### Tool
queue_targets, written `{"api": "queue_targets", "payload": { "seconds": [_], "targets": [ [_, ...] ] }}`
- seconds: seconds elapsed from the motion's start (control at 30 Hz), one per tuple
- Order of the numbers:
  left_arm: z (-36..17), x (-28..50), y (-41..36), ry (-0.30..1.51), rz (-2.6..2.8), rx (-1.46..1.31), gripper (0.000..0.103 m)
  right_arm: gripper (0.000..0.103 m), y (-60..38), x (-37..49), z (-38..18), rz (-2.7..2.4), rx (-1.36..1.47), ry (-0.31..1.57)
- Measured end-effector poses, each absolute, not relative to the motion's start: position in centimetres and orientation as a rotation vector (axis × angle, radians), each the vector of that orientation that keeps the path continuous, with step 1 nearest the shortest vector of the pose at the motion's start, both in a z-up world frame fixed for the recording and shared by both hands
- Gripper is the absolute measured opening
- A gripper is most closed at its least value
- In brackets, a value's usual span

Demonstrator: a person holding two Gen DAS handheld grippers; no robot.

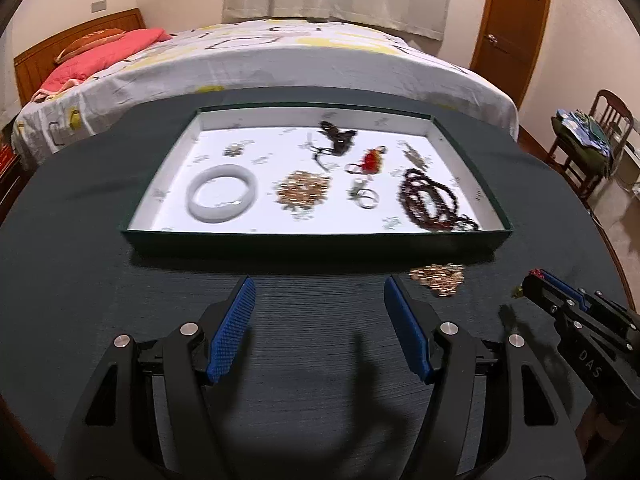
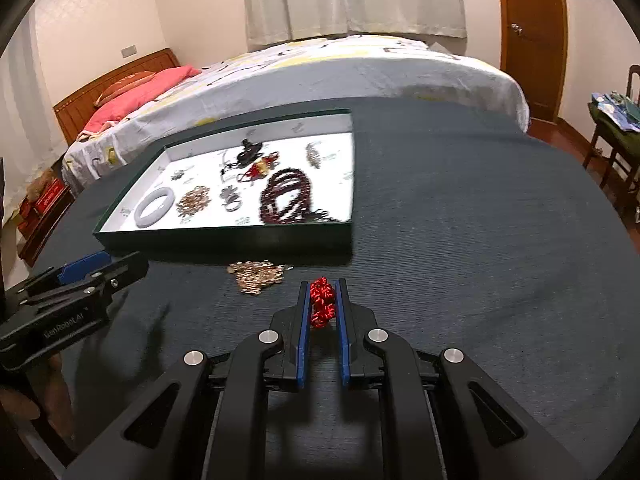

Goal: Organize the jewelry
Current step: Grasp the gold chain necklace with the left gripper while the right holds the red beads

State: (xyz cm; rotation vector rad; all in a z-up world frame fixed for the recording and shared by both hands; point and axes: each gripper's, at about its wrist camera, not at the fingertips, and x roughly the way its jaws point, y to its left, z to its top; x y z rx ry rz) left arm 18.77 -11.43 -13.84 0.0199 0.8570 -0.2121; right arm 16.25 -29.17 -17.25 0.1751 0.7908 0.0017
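one tray [image 1: 320,238], two gold bead clusters [image 1: 438,278], one white bangle [image 1: 222,198], two tongs [image 2: 323,284].

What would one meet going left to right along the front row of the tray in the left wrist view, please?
White bangle → gold chain pile → silver ring → dark bead strand.

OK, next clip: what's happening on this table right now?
A person is sorting jewelry into a shallow green tray using two handheld grippers. The right gripper is shut on a red knotted cord piece, held just in front of the tray. The left gripper is open and empty. A gold chain pile lies on the dark tablecloth outside the tray. Inside are a white bangle, dark beads, and other pieces.
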Motion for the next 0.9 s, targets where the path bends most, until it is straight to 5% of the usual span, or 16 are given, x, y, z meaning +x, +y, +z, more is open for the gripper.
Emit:
{"api": "queue_targets", "payload": {
  "seconds": [0.9],
  "targets": [
    [-17.5, 21.1, -20.8, 0.914, -0.287, 0.125, 0.066, 0.012, -33.8, 15.4, -18.2, -0.088, 0.266, 0.792]
  ]
}}
